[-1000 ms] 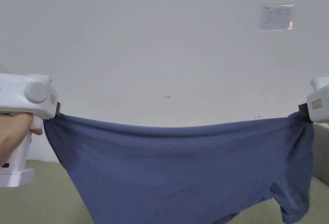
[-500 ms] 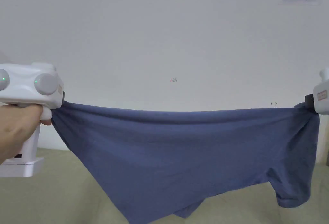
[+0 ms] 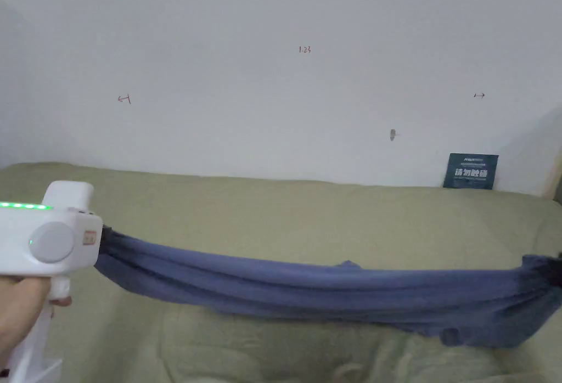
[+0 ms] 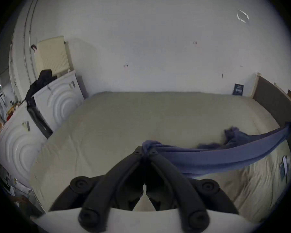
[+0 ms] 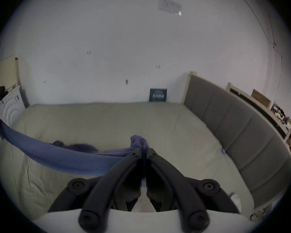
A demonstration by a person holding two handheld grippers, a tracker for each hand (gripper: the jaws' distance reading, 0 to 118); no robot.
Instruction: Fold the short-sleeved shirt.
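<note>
The blue short-sleeved shirt [image 3: 329,288] stretches as a low band just above the olive bed [image 3: 274,208], its far part trailing on the cover. My left gripper [image 3: 103,234] is shut on the shirt's left end, a hand holding its white body. In the left gripper view the shirt [image 4: 208,156] runs right from my left gripper [image 4: 145,151], whose jaws pinch bunched cloth. My right gripper [image 5: 143,150] is shut on the other bunched end of the shirt [image 5: 65,156], at the head view's right edge.
The bed [image 5: 107,122] meets a white wall at the back. A grey padded headboard [image 5: 242,135] lines its right side. A dark card [image 3: 470,170] leans on the wall. White panels with dark clothes on them [image 4: 54,100] stand to the left.
The shirt hung high and spread in front of the wall; now both grippers hold it low over the bed, sagging flat. The head camera has tilted down.
</note>
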